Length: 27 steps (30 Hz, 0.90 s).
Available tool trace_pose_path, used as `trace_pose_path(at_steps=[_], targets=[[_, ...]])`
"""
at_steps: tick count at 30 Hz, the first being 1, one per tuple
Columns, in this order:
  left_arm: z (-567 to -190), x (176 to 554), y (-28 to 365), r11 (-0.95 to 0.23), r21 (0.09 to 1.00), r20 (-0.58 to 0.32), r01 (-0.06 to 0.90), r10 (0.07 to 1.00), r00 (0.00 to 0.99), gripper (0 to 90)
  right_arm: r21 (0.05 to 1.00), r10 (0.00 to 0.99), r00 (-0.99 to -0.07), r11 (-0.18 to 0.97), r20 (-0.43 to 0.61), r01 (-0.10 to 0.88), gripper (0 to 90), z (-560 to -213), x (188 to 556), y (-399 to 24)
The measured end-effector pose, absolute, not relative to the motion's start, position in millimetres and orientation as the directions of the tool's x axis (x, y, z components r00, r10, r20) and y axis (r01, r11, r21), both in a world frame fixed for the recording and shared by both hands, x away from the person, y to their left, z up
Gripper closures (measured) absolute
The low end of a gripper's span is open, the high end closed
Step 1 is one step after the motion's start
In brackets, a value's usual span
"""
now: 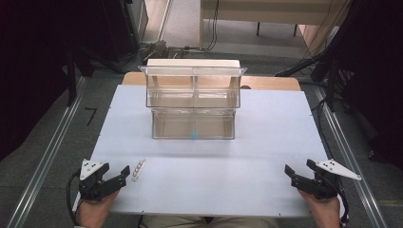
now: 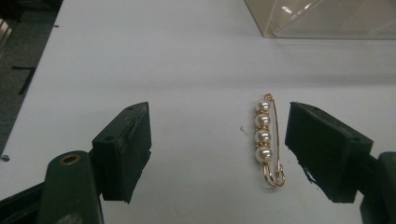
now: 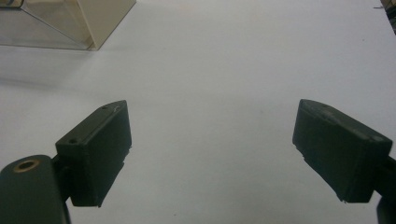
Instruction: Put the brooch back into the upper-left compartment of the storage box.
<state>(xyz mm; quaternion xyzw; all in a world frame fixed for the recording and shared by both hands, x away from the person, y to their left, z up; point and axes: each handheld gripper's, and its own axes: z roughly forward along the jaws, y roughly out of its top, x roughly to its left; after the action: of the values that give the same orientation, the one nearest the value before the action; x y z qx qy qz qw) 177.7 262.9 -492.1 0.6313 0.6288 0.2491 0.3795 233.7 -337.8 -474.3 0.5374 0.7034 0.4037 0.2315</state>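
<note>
Pearl-and-gold pin (image 1: 138, 169) on white worktop (image 1: 214, 142), high view: just beside left tongs (image 1: 117, 176), well apart from right tongs (image 1: 298, 174); clear acrylic organizer (image 1: 193, 102) further back. Left gripper view: pin (image 2: 267, 139) lies flat between released jaws, nearer one pad, untouched. Light, stiff, beads slippery, wire probably bendable; pinch across the bead row. Right gripper view: jaws released, nothing between.

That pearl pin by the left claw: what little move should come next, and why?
Probably ease the left claw forward and down over the pearl pin, then close. Its jaws stand open and empty, and the pin lies flat on the white table between them, nearer one jaw, untouched, so a slight sideways shift to centre it may help.
</note>
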Motion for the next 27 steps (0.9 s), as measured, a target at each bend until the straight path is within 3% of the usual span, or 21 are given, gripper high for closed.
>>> trace_pose_path(at_steps=[27], targets=[[-499.1,181.0,249.1,-0.005,0.75,-0.094,0.662,0.989,0.114,26.7,0.81,0.945,-0.312,0.102,0.103,0.577,10.0,-475.1,233.5,-337.0]])
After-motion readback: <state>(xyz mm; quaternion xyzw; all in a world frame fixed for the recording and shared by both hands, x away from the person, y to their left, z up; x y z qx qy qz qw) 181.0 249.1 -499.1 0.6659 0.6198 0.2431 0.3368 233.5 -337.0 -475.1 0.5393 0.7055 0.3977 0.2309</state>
